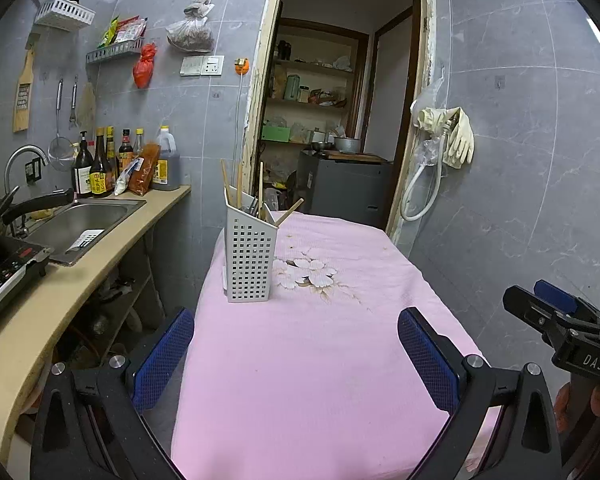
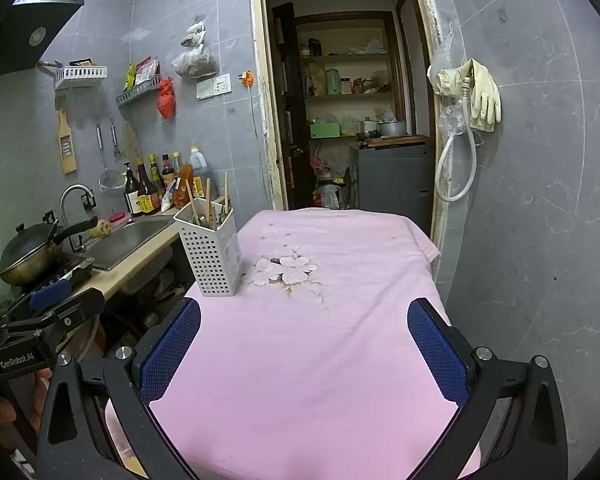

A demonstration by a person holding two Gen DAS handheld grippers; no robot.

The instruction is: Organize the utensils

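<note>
With both grippers spread wide and empty over the pink cloth, looks like the end or a pause: left gripper, right gripper holding nothing. White perforated holder upright at cloth's left edge, chopsticks inside, one leaning out. No loose utensils visible; next probably straightening that leaner

Home kitchen: sink, wok, probably.

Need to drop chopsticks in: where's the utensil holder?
In both views the utensil holder stands left of the flower print on the pink cloth.
</note>
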